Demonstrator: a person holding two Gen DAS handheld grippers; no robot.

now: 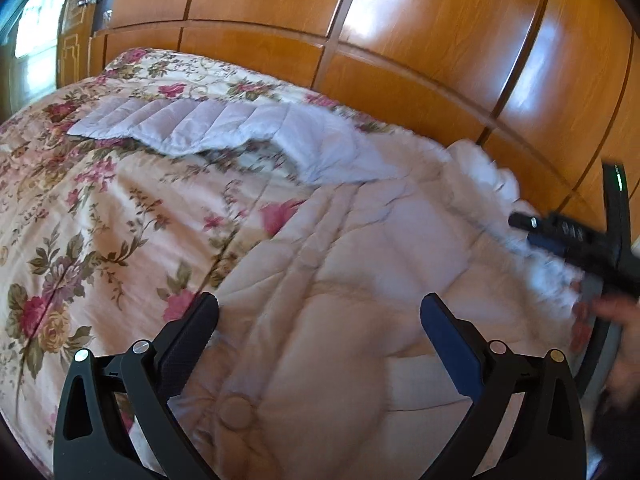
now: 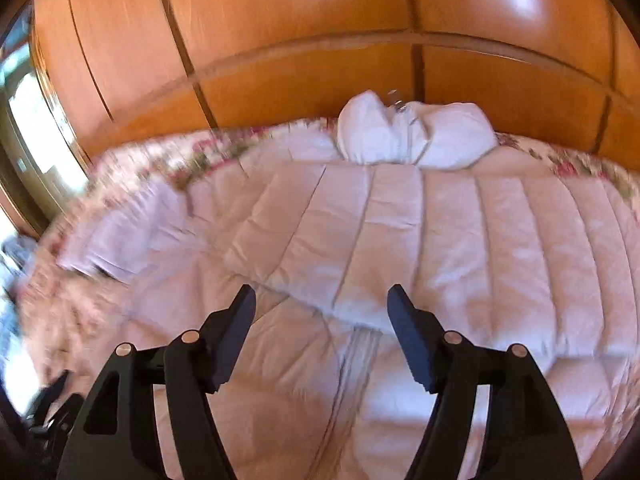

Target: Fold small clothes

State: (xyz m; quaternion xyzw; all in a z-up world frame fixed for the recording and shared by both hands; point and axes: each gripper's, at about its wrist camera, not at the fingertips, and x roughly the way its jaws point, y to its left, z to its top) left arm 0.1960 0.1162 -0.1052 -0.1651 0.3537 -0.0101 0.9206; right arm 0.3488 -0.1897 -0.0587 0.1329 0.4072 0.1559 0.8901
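Note:
A pale pink quilted jacket (image 1: 340,280) lies spread on the bed, with one sleeve (image 1: 224,128) stretched out to the left and a white fluffy hood (image 1: 480,176) toward the wardrobe. My left gripper (image 1: 320,308) hovers open just over the jacket's front, nothing between its fingers. In the right wrist view the jacket (image 2: 400,240) fills the frame with its hood (image 2: 412,136) at the far end. One quilted panel lies folded over the zipper (image 2: 356,360). My right gripper (image 2: 322,296) stands open above that folded edge, holding nothing. It also shows, blurred, as the right gripper (image 1: 526,230) near the hood.
A floral bedspread (image 1: 80,220) covers the bed under the jacket. Glossy wooden wardrobe doors (image 1: 400,20) rise right behind the bed's far edge. A bright window (image 1: 36,28) is at the far left. A person's hand (image 1: 624,320) shows at the right edge.

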